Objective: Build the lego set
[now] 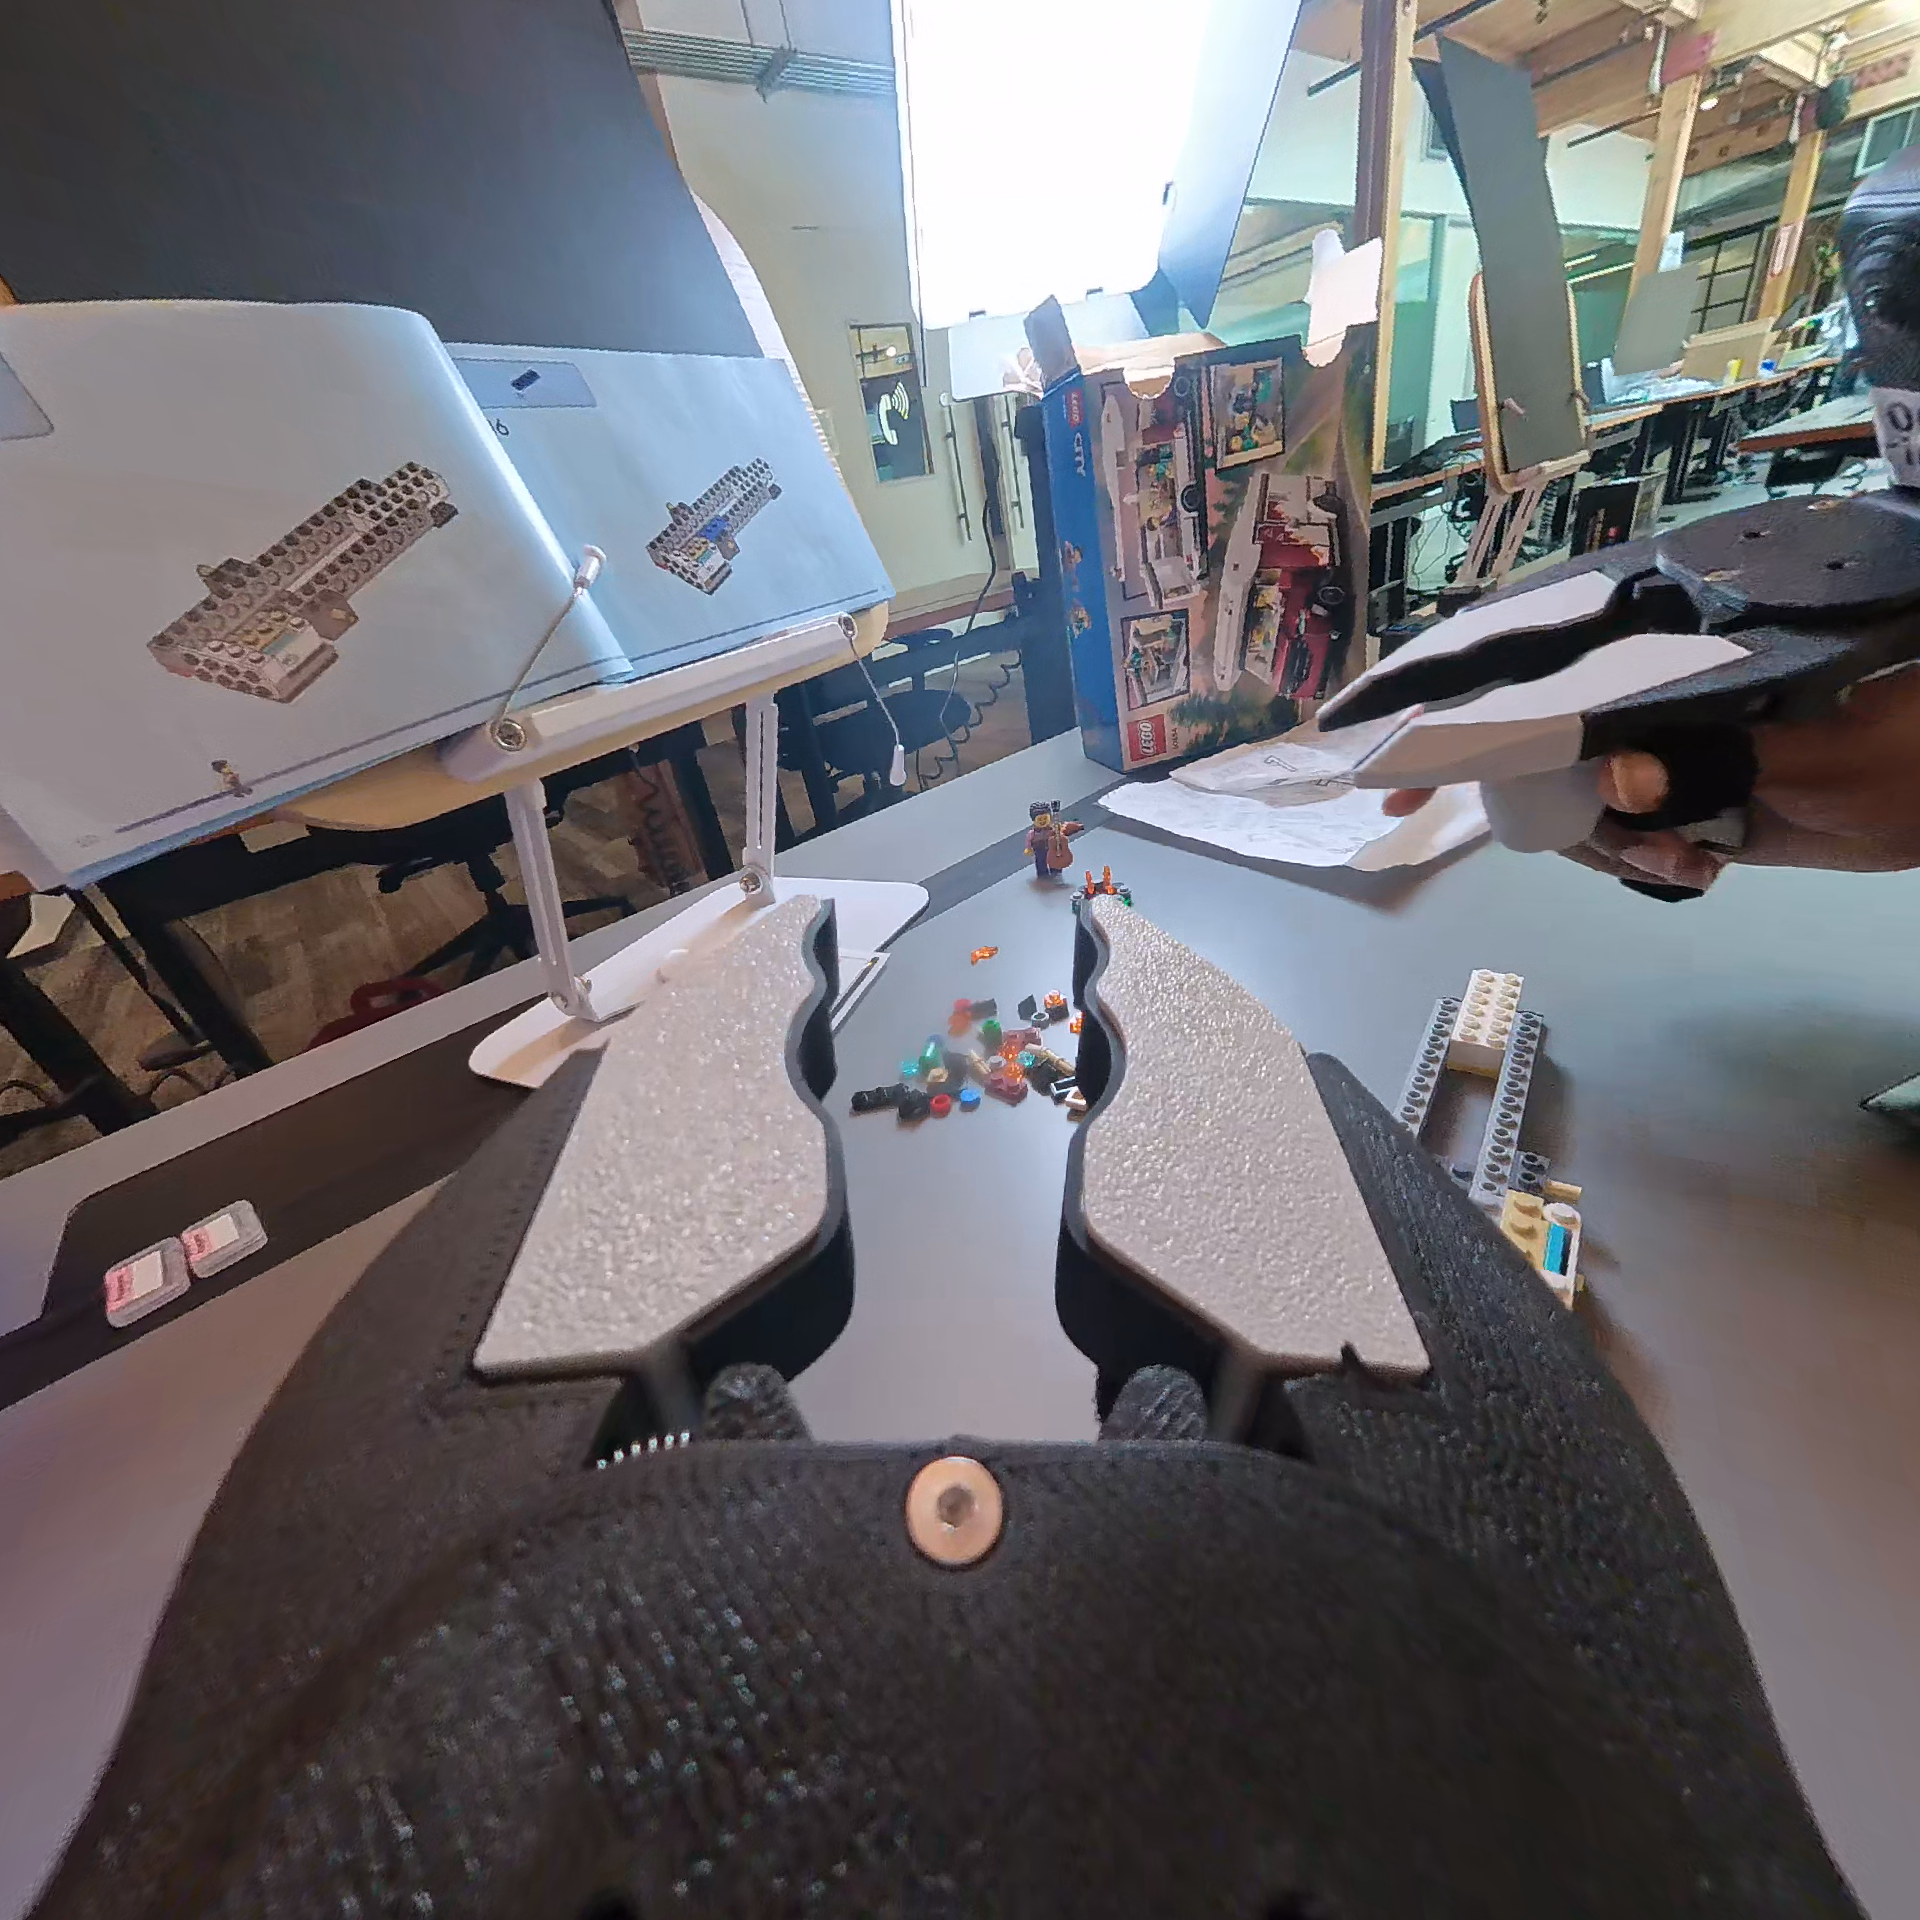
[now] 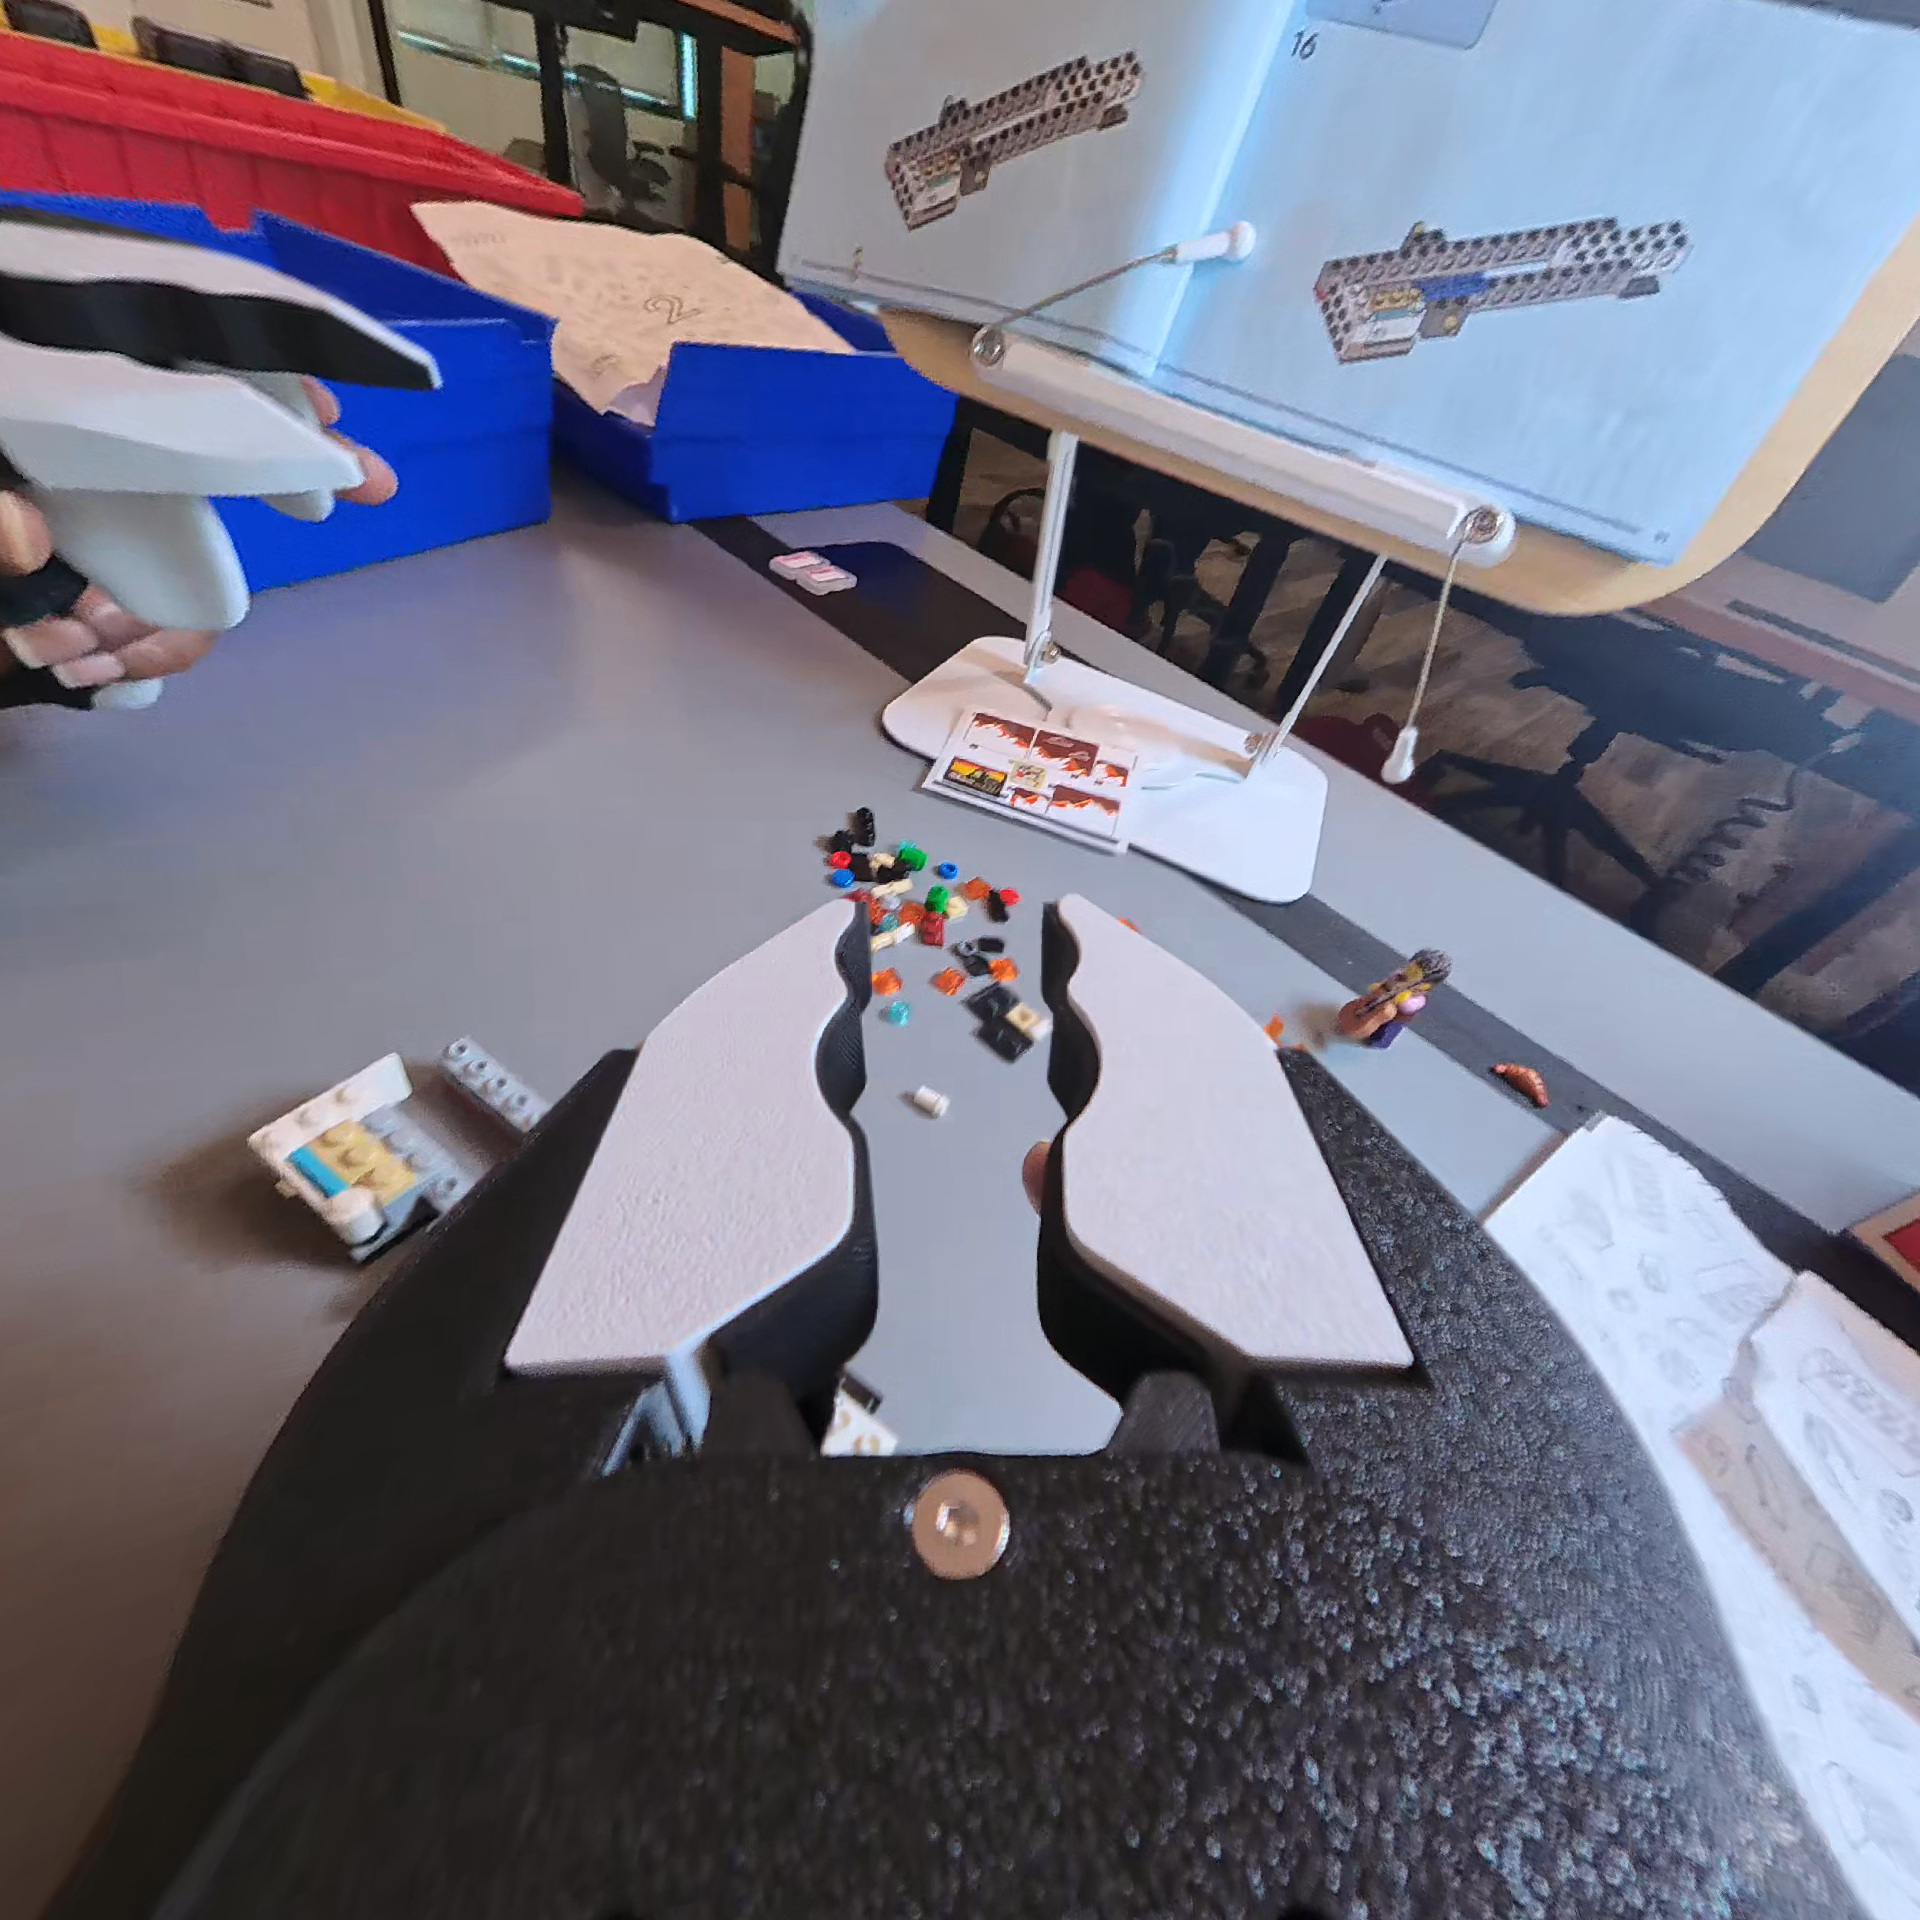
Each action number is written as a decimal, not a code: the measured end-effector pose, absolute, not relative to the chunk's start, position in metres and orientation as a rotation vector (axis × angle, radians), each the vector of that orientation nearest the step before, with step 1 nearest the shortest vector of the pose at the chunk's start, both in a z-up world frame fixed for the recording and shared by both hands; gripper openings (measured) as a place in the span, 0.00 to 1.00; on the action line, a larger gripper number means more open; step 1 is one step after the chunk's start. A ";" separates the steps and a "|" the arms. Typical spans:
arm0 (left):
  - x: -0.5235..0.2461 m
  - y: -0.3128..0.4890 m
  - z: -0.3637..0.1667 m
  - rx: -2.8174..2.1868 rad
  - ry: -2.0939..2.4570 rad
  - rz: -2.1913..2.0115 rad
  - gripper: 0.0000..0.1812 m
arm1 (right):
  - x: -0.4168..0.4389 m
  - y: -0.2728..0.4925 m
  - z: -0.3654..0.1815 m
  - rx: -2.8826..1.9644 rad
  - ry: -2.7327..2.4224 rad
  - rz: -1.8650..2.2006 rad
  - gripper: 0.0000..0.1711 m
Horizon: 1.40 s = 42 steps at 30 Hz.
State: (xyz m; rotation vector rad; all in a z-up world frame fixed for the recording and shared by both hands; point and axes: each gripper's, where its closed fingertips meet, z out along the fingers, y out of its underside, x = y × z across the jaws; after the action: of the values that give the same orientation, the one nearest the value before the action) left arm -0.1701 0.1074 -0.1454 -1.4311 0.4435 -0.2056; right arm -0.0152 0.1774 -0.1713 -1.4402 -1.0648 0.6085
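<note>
A pile of small coloured lego pieces (image 1: 977,1060) lies on the grey table (image 1: 1714,987), just ahead of my open, empty left gripper (image 1: 956,914). A partly built grey frame with white and tan bricks (image 1: 1486,1091) lies to its right. My right gripper (image 1: 1340,746) hovers above the far right of the table. In the right wrist view the right gripper (image 2: 956,914) is open and empty over the same pile (image 2: 925,883); a small white round piece (image 2: 928,1101) and black plates (image 2: 1003,1023) lie between its fingers. The build (image 2: 353,1164) lies to the left, and the left gripper (image 2: 400,426) is at the upper left.
The instruction booklet (image 1: 312,540) sits open on a white stand (image 2: 1226,810) with a sticker sheet (image 2: 1039,774) on its base. A minifigure (image 1: 1044,836), the lego box (image 1: 1216,540), paper bags (image 2: 1714,1351) and blue bins (image 2: 758,436) ring the work area.
</note>
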 end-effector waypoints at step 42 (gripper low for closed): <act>-0.195 0.115 -0.150 -1.480 0.318 -0.239 0.20 | -0.087 0.255 -0.033 -1.258 -0.911 0.587 0.09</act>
State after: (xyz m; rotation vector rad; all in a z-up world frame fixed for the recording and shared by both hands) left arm -0.1948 0.1146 -0.1503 -1.4801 0.3182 -0.2385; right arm -0.0871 0.2554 -0.0327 -1.2581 -0.9112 0.5868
